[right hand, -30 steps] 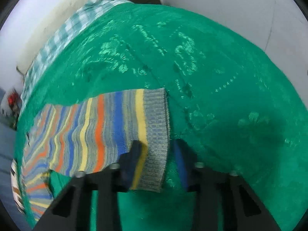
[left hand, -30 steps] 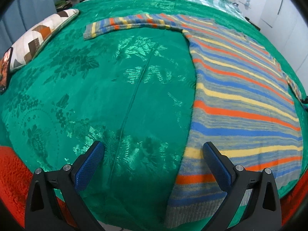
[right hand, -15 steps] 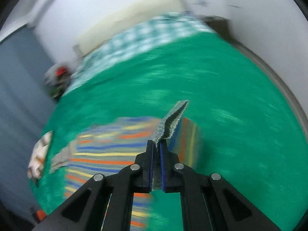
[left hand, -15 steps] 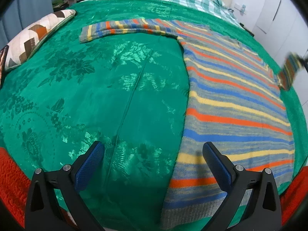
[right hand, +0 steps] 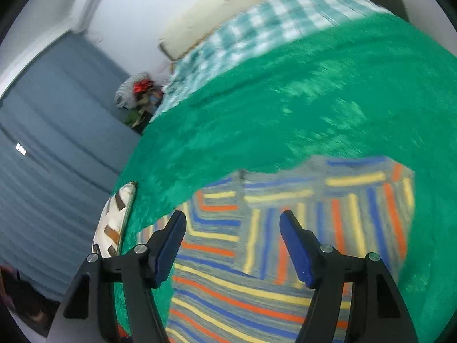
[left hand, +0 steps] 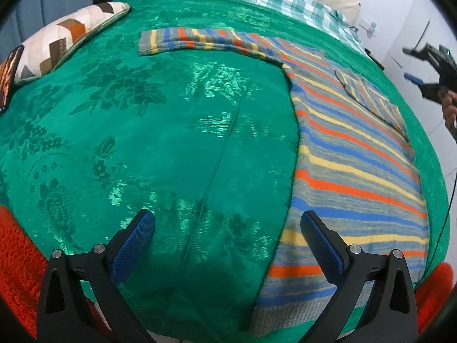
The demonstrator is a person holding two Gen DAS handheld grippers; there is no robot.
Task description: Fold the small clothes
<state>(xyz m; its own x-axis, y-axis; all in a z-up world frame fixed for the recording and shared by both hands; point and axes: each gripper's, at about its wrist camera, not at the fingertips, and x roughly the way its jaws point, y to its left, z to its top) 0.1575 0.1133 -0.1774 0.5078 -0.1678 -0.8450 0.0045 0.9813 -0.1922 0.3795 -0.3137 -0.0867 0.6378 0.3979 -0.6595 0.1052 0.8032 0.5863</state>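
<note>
We see the striped sweater (left hand: pixel 351 157) lying flat on the green bedspread (left hand: pixel 171 143), its body running away from us along the right half of the bed. 1 sleeve is folded in and lies across the chest (right hand: pixel 337 220); the other sleeve (left hand: pixel 200 40) reaches straight out to the left at the far end, its long axis crossing the bed toward the patterned pillow (left hand: pixel 65 37). We judge that this outstretched sleeve is what the coming move turns on, and it lies ahead and above the left gripper (left hand: pixel 228 243), on that hand's side. The left gripper hangs over the near edge with its jaws wide apart and nothing between them, its right finger above the sweater's hem. The right gripper (right hand: pixel 232 245) has just been opening, its jaws parted over the folded sleeve and holding nothing. No containers are in view.
</note>
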